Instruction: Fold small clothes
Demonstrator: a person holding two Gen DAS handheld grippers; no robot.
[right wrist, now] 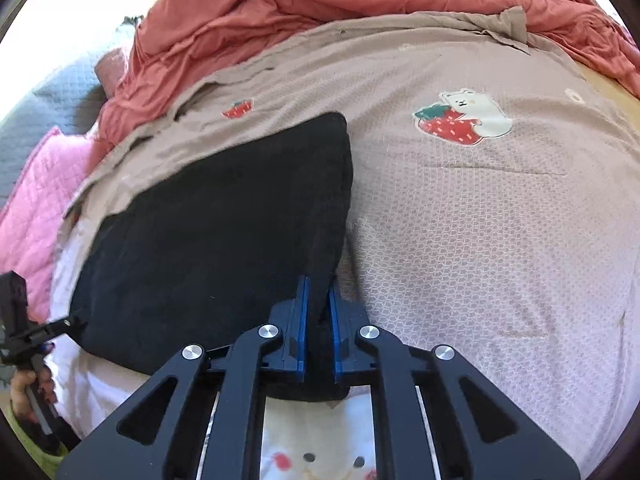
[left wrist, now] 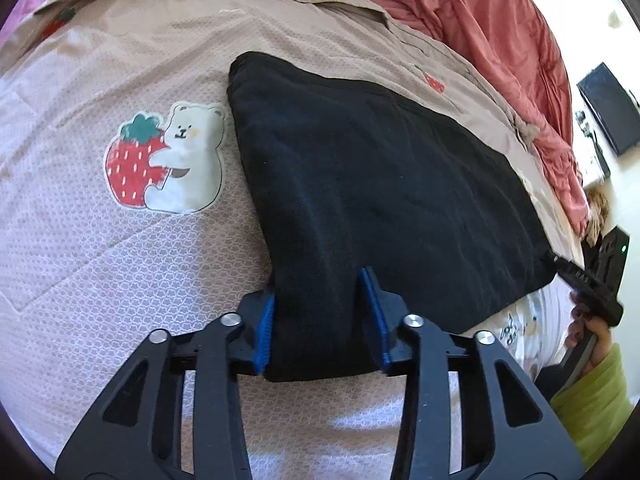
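A black garment (left wrist: 380, 168) lies flat on the beige bedspread (left wrist: 120, 260). At its near left corner, my left gripper (left wrist: 318, 292) is shut on a thick fold of the cloth, the blue pads (left wrist: 266, 320) pressing both sides. The right wrist view shows the same black garment (right wrist: 208, 220); there my right gripper (right wrist: 317, 286) is shut on a thin bunched edge at its near right corner. Each gripper also shows in the other's view at the garment's opposite corner: right gripper (left wrist: 558, 262), left gripper (right wrist: 68, 326).
A crumpled red quilt (left wrist: 460, 8) lies along the far side of the bed, and a pink quilted cover (right wrist: 36, 200) at its left. The bedspread carries a bear-and-strawberry print (left wrist: 164, 160). A hand (left wrist: 592, 332) in a green sleeve (left wrist: 596, 396) holds the right gripper's handle.
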